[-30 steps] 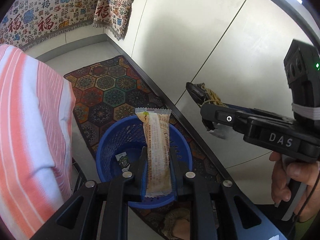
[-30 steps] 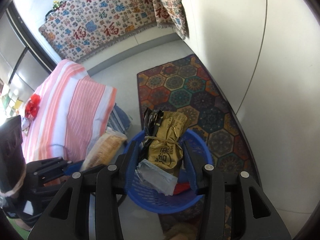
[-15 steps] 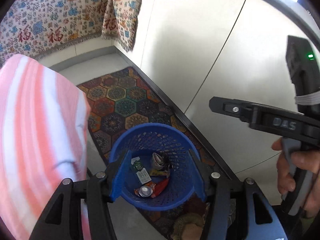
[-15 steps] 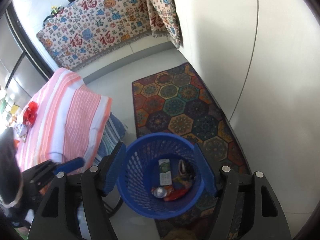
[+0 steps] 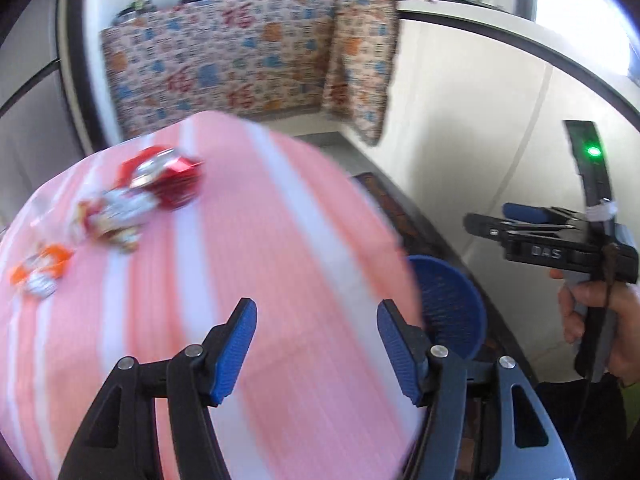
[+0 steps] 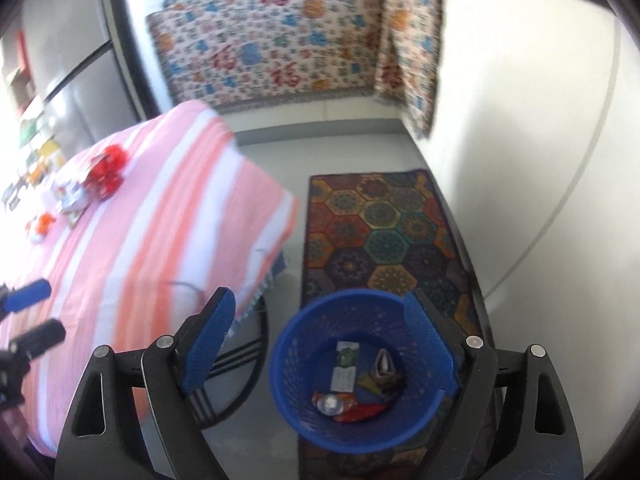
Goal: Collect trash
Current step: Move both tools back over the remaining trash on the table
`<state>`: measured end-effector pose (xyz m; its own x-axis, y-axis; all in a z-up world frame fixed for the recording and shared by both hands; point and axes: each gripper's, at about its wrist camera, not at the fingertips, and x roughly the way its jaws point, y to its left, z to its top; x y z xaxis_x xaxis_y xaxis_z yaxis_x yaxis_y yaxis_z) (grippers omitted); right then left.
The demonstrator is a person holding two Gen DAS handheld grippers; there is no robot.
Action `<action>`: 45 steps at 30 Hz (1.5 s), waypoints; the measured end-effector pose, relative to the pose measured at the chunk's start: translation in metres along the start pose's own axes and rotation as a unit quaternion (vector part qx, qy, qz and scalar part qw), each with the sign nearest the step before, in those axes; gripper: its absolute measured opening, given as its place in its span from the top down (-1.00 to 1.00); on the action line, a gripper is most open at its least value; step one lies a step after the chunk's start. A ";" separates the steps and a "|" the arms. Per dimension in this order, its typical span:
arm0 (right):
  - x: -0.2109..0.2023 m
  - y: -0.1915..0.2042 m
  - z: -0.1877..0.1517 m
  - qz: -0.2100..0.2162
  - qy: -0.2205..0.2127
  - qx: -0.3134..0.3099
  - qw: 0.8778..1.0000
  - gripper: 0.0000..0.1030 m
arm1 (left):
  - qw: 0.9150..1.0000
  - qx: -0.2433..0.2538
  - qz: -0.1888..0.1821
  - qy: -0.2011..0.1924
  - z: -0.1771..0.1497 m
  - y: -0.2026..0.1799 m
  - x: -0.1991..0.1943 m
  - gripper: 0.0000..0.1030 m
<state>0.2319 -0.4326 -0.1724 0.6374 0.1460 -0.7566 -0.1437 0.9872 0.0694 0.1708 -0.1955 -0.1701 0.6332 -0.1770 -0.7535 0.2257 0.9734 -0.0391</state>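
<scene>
Opening, nothing between the pads: left gripper [image 5: 316,344], low centre of its view, hanging over the pink striped tablecloth [image 5: 280,240]. Opening wide and also empty: right gripper [image 6: 320,344], framing the blue basket [image 6: 288,376] at lower centre. Lying inside the basket: wrappers [image 6: 346,372]. Still waiting at far left on the cloth: red wrapper [image 5: 168,178], silvery wrapper [image 5: 110,216], orange wrapper [image 5: 40,268].
</scene>
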 end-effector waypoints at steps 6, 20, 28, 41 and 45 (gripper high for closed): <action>-0.007 0.102 -0.002 0.071 -0.019 -0.070 0.995 -0.76 | 0.995 -0.056 0.083 0.004 -0.028 0.090 -0.022 -0.24; 0.064 0.248 -0.001 0.076 0.061 -0.137 0.986 -0.87 | 0.980 -0.144 0.134 0.028 -0.073 0.210 -0.045 -0.26; 0.063 0.248 -0.004 0.074 0.047 -0.132 0.987 -0.98 | 0.981 -0.130 0.141 0.026 -0.074 0.208 -0.041 -0.48; 0.061 0.249 -0.004 0.075 0.047 -0.132 0.987 -0.99 | 0.977 -0.162 0.136 0.025 -0.067 0.213 -0.038 -0.50; 0.060 0.249 -0.004 0.075 0.047 -0.132 0.987 -0.99 | 0.976 -0.185 0.116 0.021 -0.038 0.217 -0.035 -0.50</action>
<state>0.2319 -0.1781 -0.2032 0.5229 0.2704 -0.8084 -0.4312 0.9020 0.0229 0.1694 0.0279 -0.1768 0.6024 0.0536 -0.7964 -0.2085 0.9737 -0.0922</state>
